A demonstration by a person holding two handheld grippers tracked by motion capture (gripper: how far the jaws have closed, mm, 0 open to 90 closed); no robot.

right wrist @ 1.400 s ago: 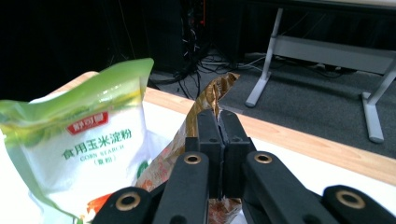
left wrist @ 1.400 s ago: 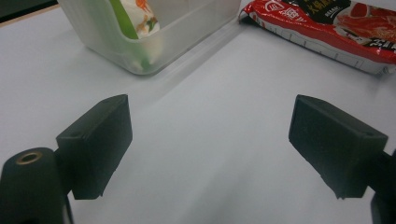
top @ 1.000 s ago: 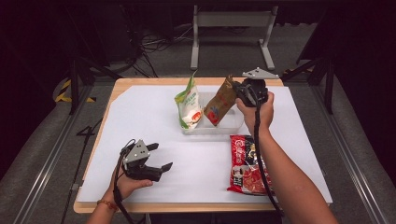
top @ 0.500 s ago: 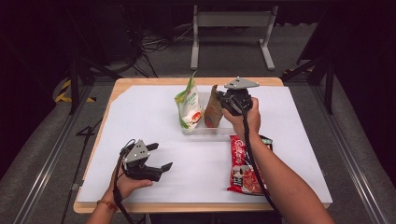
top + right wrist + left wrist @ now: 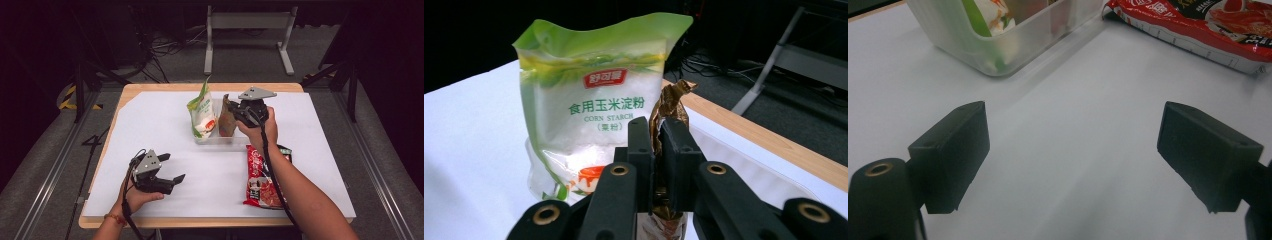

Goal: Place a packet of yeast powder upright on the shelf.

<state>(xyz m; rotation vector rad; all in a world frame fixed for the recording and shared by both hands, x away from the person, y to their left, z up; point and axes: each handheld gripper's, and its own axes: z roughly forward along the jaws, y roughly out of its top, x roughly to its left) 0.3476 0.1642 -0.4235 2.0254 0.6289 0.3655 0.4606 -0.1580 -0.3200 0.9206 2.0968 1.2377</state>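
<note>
The brown pouch (image 5: 670, 107) is gripped by the right gripper (image 5: 655, 135) in the bin (image 5: 220, 141) beside the starch bag (image 5: 202, 112); the red packet (image 5: 262, 177) is left, and the left gripper (image 5: 172, 167) is held open.

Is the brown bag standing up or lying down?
Standing up. The brown bag stands in the clear tub beside the green bag, its top pinched by the right gripper.
</note>
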